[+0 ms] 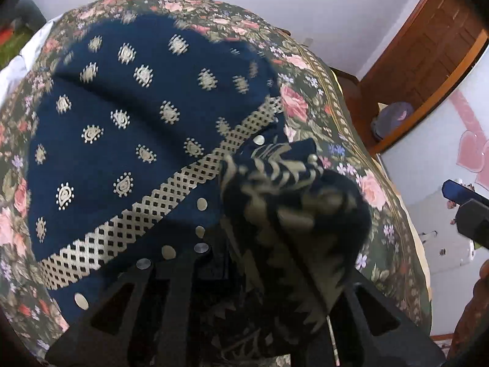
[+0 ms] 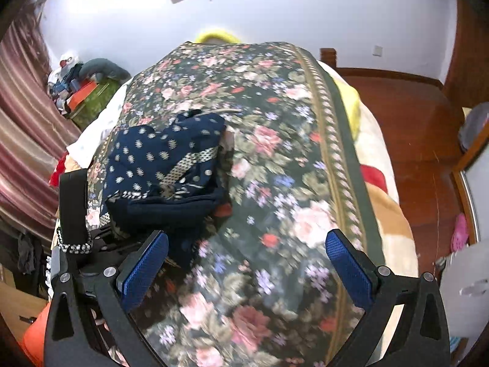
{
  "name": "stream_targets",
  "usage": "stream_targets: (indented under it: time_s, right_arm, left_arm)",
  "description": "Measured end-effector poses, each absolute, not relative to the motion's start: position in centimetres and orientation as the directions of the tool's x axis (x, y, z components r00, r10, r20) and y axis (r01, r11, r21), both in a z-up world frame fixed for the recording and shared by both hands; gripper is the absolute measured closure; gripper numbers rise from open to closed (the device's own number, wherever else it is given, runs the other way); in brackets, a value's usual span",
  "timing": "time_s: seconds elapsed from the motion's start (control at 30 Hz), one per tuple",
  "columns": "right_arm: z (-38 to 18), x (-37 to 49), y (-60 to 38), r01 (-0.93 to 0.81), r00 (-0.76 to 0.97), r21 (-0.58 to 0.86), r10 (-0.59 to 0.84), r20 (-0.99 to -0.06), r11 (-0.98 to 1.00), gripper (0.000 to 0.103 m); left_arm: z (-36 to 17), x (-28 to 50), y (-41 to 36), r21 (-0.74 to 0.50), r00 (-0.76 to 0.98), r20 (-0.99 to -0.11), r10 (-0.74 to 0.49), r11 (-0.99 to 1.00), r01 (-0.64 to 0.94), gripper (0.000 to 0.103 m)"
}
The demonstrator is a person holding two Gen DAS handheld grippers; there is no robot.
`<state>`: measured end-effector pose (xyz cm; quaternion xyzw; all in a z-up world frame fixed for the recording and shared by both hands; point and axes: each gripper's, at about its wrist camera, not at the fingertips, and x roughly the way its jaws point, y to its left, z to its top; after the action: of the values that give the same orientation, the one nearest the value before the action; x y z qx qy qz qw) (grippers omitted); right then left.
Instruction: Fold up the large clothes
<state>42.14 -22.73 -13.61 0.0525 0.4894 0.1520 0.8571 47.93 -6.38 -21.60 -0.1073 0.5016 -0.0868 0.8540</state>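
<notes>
1. We judge the fold as partly made: the navy garment lies bunched and doubled over on the floral bedspread, with its lattice trim band crossing the flat part and one patterned end not yet laid down.
2. Our left gripper is clenched on that patterned end; the cloth drapes over and between its fingers, directly ahead of the fingertips and covering them.
3. Our right gripper is released, its blue pads standing wide apart with only bedspread between them; the garment sits ahead of and to the left of its left finger, apart from both pads.
4. What we think is left: lay the held end across the flat body, square it, and smooth the bulk near the trim.
5. Edges: the bedspread's striped border runs ahead and to the right of the right finger, and beyond it the bed drops to the wooden floor.
6. Open room: ahead of the right gripper the bedspread is bare and broad; to the left of the fingers the garment and a curtain crowd the space.
</notes>
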Motion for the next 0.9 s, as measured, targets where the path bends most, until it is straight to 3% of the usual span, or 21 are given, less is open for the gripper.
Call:
stream_targets:
  time_s: [0.07, 0.13, 0.23, 0.27, 0.47, 0.63, 0.77, 0.9]
  right_arm:
    - [-13.8, 41.9, -23.3, -0.208, 0.469, 0.236, 0.308, -0.828, 0.949, 0.0]
    - [-13.7, 41.7, -23.5, -0.207, 0.471, 0.232, 0.305, -0.828, 0.95, 0.0]
    - [-13.5, 41.6, -23.4, -0.211, 0.479, 0.241, 0.315, -0.82, 0.947, 0.0]
    - [-13.4, 41.5, -23.4, -0.213, 0.483, 0.245, 0.32, -0.815, 0.946, 0.0]
    - [-12.3, 41.1, -22.7, -0.241, 0.485, 0.255, 0.343, -0.804, 0.937, 0.0]
    - [-11.6, 41.7, -20.2, -0.289, 0.482, 0.263, 0.377, -0.791, 0.92, 0.0]
    - [-11.7, 43.0, -17.0, -0.328, 0.457, 0.291, 0.421, -0.784, 0.899, 0.0]
    - [-13.7, 44.4, -12.9, -0.364, 0.417, 0.285, 0.428, -0.802, 0.887, 0.0]
  left_arm:
    - [-20.8, 47.5, -6.4, -0.242, 0.481, -0.841, -0.246, 0.968, 0.072, 0.092]
    - [-20.1, 47.2, -6.6, -0.214, 0.469, -0.851, -0.238, 0.971, 0.104, 0.083]
    - [-19.1, 46.5, -7.3, -0.261, 0.421, -0.853, -0.308, 0.951, 0.167, 0.038]
    - [-18.8, 46.2, -7.3, -0.269, 0.417, -0.851, -0.318, 0.948, 0.172, 0.035]
    - [-16.7, 43.5, -6.8, -0.263, 0.396, -0.857, -0.33, 0.941, 0.215, 0.034]
    - [-12.4, 41.2, -3.5, -0.281, 0.481, -0.803, -0.352, 0.935, 0.215, 0.034]
    - [-10.1, 41.1, 0.5, -0.227, 0.566, -0.778, -0.273, 0.962, 0.151, 0.025]
    - [-11.9, 42.1, 3.9, -0.114, 0.576, -0.807, -0.129, 0.992, 0.063, 0.024]
